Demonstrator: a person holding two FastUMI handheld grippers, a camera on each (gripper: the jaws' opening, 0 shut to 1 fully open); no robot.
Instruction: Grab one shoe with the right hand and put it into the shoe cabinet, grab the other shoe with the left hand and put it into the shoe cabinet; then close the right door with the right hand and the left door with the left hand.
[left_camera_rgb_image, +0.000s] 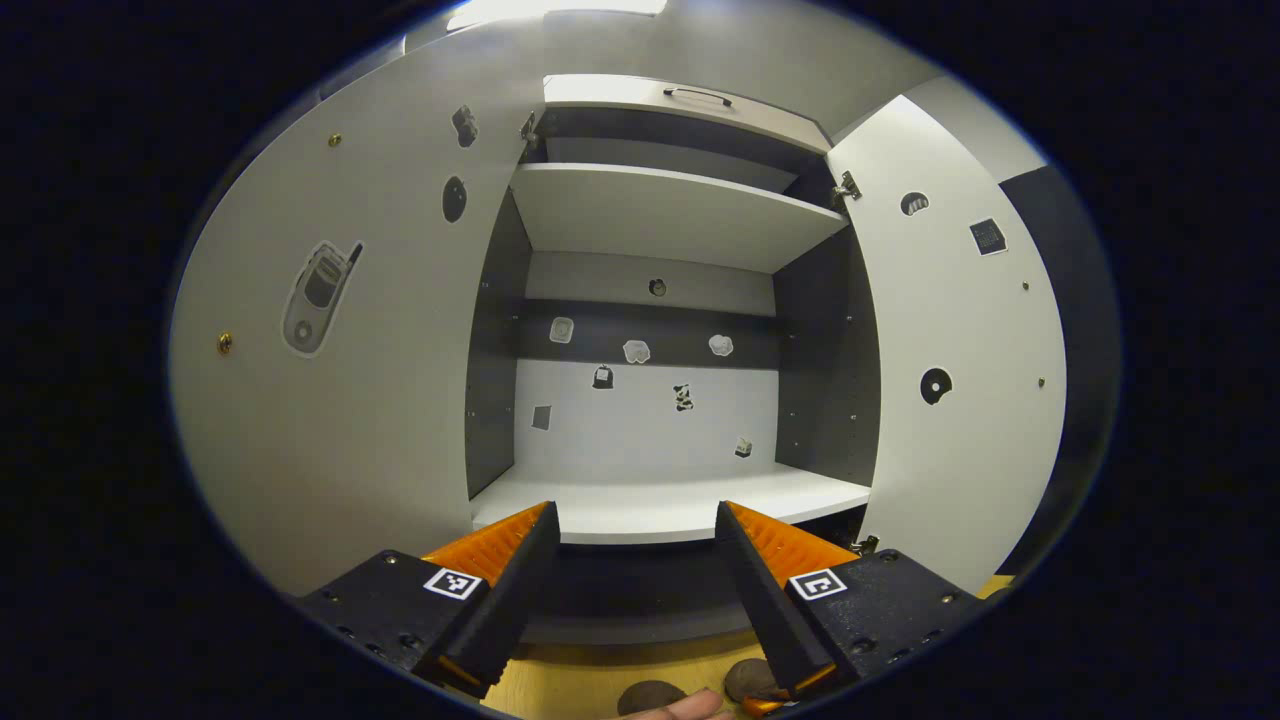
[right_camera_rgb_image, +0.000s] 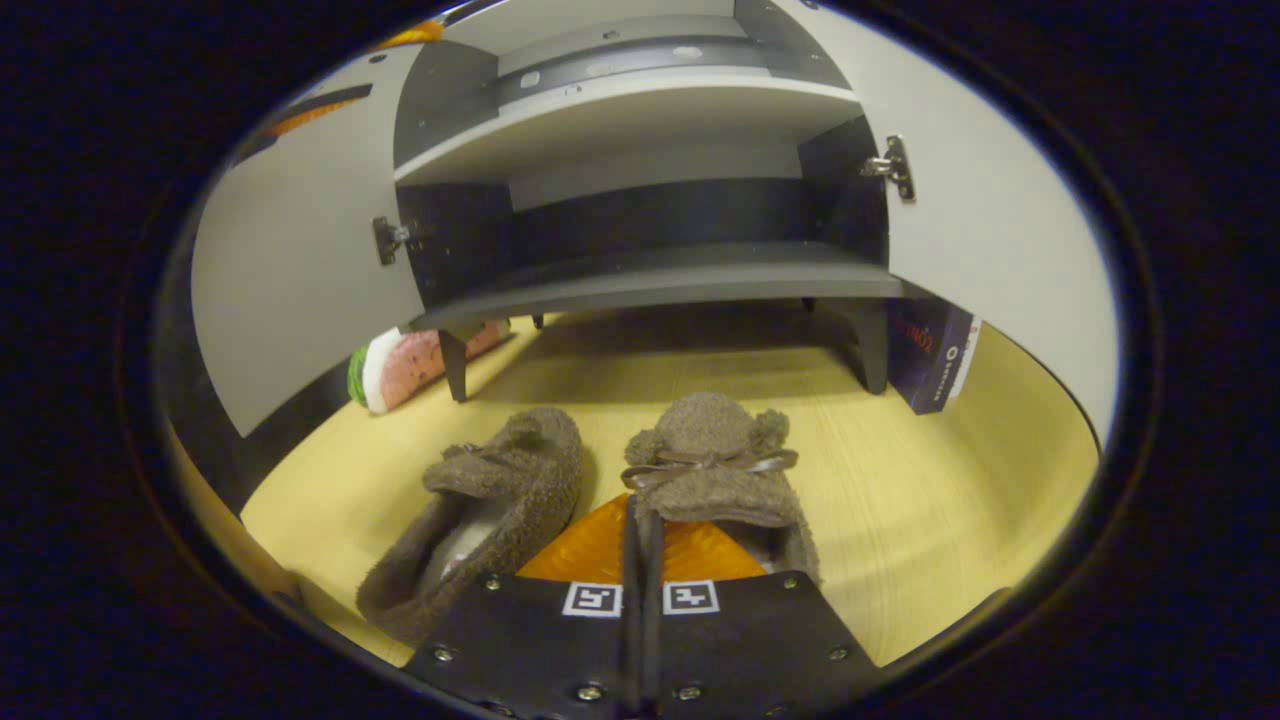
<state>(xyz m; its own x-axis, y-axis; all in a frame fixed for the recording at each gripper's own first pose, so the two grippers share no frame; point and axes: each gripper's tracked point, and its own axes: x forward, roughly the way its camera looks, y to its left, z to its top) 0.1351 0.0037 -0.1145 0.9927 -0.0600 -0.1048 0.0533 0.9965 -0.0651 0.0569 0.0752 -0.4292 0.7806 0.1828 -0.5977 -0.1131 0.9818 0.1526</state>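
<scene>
In the left gripper view the left gripper (left_camera_rgb_image: 636, 560) stands with its two fingers wide apart and nothing between them, facing straight into the white-and-dark-grey two-door shoe cabinet (left_camera_rgb_image: 660, 505). Beyond the fingertips lies the bare white lower shelf (left_camera_rgb_image: 690, 500); above it sits a second white shelf (left_camera_rgb_image: 660, 210). The back panel carries several small stickers, too small to make out. The white left door (left_camera_rgb_image: 330, 400) swings open on the left of the fingers, bearing a sticker of a flip phone (left_camera_rgb_image: 318, 295); the white right door (left_camera_rgb_image: 960, 370) stands open on the right of them. Below the fingers, at the bottom edge, part of a hand (left_camera_rgb_image: 690, 706) and two brown rounded shapes (left_camera_rgb_image: 750, 678) show against the yellow wooden floor (left_camera_rgb_image: 570, 685).

In the right gripper view the right gripper (right_camera_rgb_image: 640, 530) has its fingers drawn together, pinching the inner side edge of the right-hand brown fuzzy slipper with a ribbon bow (right_camera_rgb_image: 715, 465). The other brown fuzzy slipper (right_camera_rgb_image: 490, 510) lies just left of the fingers, beside the first, toe toward the cabinet. Ahead of both, past a stretch of floor, the cabinet stands on short dark legs with its dark bottom shelf (right_camera_rgb_image: 660, 285) bare and both doors open. To the left of the fingers, farther off, a red, white and green watermelon-slice cushion (right_camera_rgb_image: 420, 365) lies by a cabinet leg. To the right, a dark blue box (right_camera_rgb_image: 930, 355) leans under the right door; its lettering is too small to read.
</scene>
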